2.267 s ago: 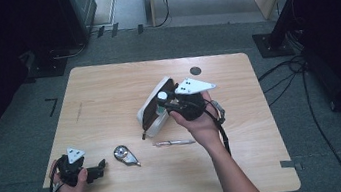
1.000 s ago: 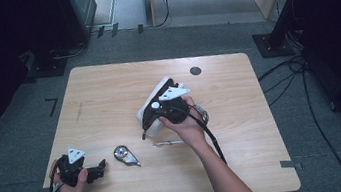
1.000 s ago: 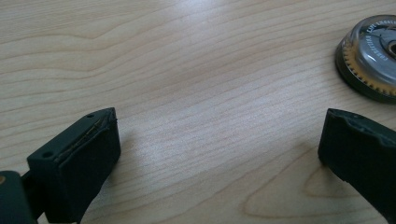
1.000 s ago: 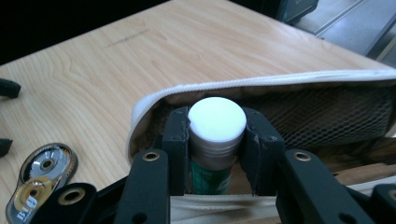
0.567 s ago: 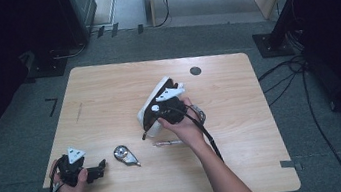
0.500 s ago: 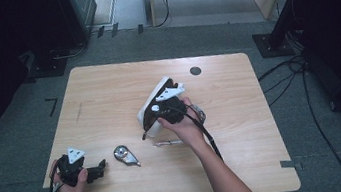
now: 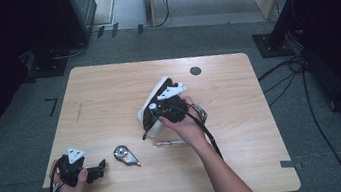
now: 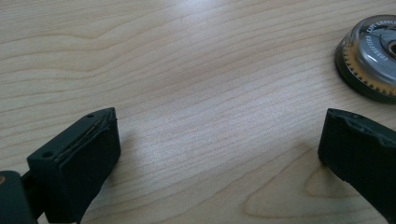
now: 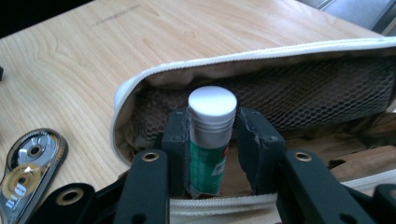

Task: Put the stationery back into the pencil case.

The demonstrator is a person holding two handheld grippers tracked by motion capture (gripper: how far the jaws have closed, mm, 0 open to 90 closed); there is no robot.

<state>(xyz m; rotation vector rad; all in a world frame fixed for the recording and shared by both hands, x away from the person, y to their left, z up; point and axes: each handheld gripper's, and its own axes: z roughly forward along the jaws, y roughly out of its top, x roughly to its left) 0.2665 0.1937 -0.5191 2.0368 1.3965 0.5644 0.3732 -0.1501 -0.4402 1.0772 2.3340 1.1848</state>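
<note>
A white zip pouch [image 7: 157, 92] lies open near the middle of the table, its mesh lining showing in the right gripper view [image 9: 327, 79]. My right gripper [image 7: 153, 119] reaches into the pouch mouth. It is shut on a glue stick [image 9: 212, 105] with a white cap and green label, held upright between the pads [image 9: 211, 154]. My left gripper [image 7: 101, 168] rests on the table at the front left corner, its jaws wide open over bare wood [image 8: 219, 140].
A correction tape dispenser [image 7: 125, 154] lies just right of the left gripper, at the upper right of the left gripper view [image 8: 371, 60]. A thin pen [image 7: 170, 143] lies in front of the pouch. A dark round grommet [image 7: 196, 70] sits near the far edge.
Since the earliest frame my right hand has shifted left, bringing its gripper into the pouch mouth. It has kept still over the last second. The left hand has not moved.
</note>
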